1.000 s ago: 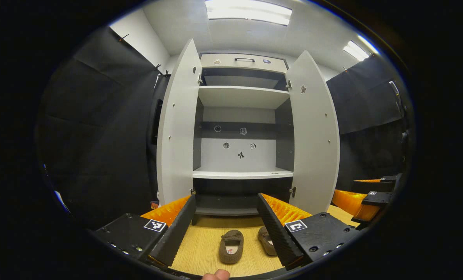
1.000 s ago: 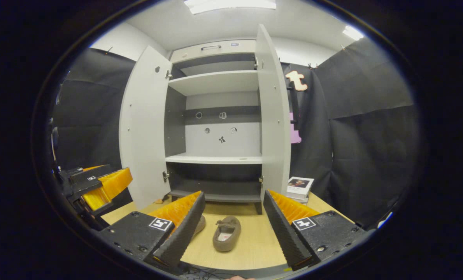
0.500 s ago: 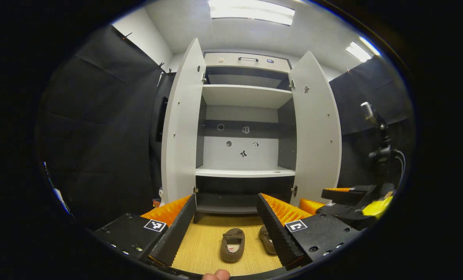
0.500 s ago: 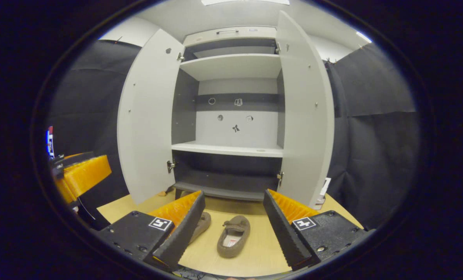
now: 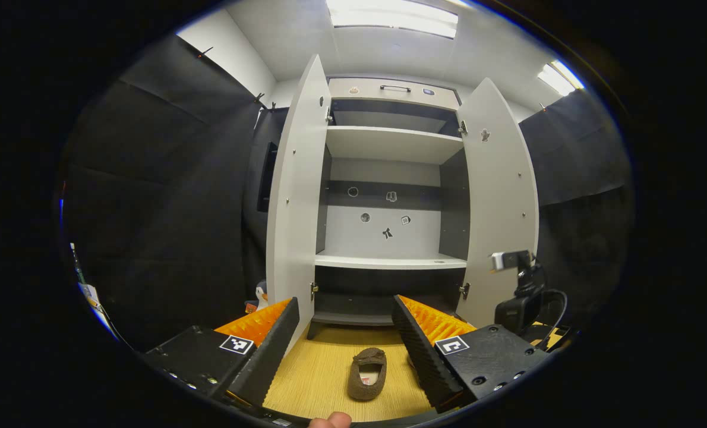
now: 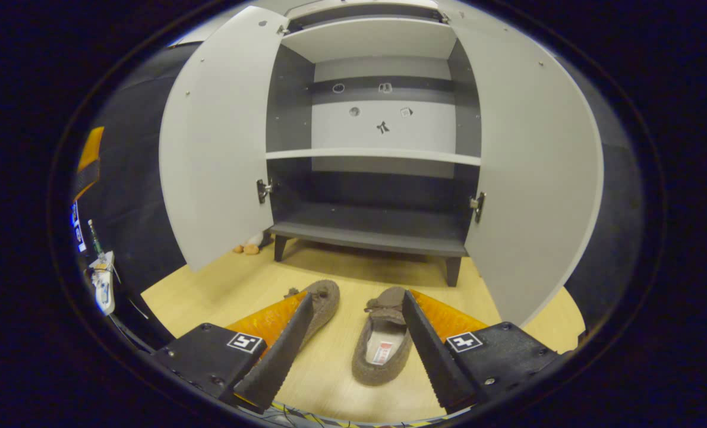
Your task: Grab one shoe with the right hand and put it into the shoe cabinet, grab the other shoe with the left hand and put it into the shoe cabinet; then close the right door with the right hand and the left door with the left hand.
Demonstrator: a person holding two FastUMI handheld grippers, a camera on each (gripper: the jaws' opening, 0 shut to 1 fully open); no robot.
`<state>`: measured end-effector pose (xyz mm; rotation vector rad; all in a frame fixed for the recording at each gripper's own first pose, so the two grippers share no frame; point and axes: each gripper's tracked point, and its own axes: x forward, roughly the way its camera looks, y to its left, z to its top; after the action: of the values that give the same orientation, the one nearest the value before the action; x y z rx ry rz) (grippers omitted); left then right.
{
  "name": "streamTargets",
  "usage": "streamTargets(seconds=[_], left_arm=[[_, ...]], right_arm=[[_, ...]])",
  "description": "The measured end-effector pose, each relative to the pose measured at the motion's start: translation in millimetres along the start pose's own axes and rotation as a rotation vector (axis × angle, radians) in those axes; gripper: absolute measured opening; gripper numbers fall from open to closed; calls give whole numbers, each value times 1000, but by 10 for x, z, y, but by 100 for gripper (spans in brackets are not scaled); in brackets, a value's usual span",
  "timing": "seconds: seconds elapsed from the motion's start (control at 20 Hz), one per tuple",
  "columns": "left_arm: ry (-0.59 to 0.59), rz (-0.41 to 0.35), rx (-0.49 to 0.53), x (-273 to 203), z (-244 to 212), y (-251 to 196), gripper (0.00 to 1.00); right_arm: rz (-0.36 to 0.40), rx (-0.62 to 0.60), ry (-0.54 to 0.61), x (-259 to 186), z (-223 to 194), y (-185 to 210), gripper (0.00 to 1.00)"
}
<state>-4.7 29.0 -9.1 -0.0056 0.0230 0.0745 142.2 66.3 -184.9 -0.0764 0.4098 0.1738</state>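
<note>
Wooden floor [image 6: 223, 291] fills the lower frame now that the right gripper [image 6: 353, 342] has dipped, fingers spread around the right shoe [image 6: 383, 348] at bottom centre. Left shoe [image 6: 321, 300] lies beside it; shoe cabinet [image 6: 377, 229] stands open above. Left gripper [image 5: 344, 342] hangs back, spread.

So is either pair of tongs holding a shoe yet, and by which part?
Nothing is held. The right tongs are open around the right shoe on the floor; the left tongs are open too.
</note>
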Motion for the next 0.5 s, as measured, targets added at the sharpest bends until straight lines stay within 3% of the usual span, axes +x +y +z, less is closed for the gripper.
streamTargets(seconds=[0.15, 0.5], left_arm=[[5, 5, 4, 24, -30, 33, 95], [20, 14, 4, 88, -73, 102, 95]], right_arm=[[-13, -5, 75, 253, -262, -28, 89], [-22, 2, 257, 760, -817, -90, 82]])
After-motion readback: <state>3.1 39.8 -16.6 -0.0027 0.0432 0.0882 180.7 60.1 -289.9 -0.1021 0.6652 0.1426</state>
